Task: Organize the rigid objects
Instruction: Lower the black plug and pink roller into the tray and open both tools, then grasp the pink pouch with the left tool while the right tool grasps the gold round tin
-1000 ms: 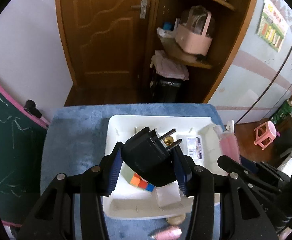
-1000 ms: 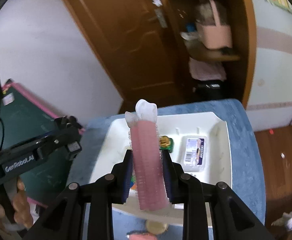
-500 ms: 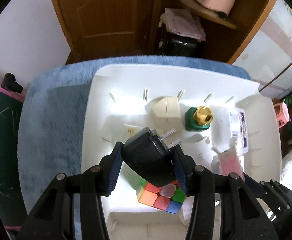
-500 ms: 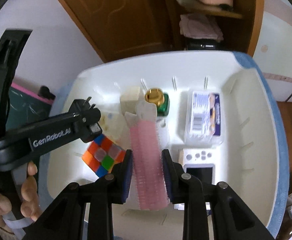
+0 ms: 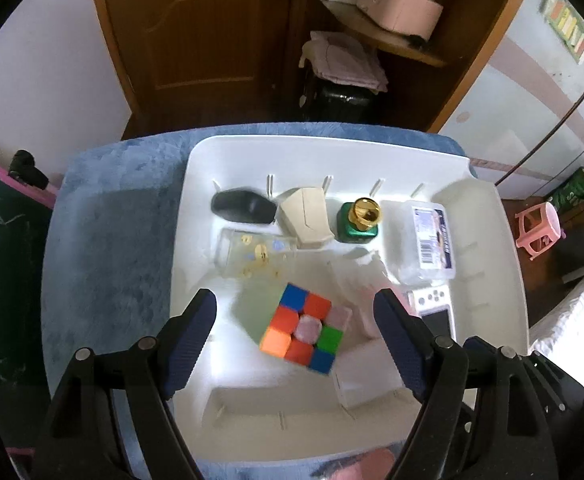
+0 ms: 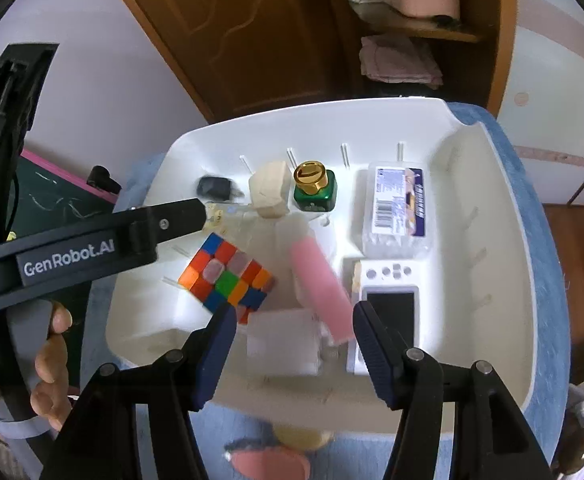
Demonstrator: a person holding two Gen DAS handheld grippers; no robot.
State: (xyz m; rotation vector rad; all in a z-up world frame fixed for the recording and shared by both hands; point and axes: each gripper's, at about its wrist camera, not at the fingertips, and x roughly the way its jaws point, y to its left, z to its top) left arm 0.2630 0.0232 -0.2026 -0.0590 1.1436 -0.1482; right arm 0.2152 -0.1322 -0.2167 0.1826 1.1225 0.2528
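Both jaws had just been opening: our left gripper (image 5: 294, 340) stood empty, the stiff black plug (image 5: 243, 207) lay in the white tray (image 5: 488, 248), and our right gripper (image 6: 294, 344) freed the light pink roller (image 6: 320, 286) (best pinched across its sides).

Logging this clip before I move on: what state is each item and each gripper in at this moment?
left gripper: jaws just opened, nothing between them
right gripper: jaws just opened, pads clear of the roller
black plug adapter: released, lying in the tray
pink hair roller: released, tilted, blurred
puzzle cube: scrambled
green bottle: upright, gold cap on
white tray: holding everything
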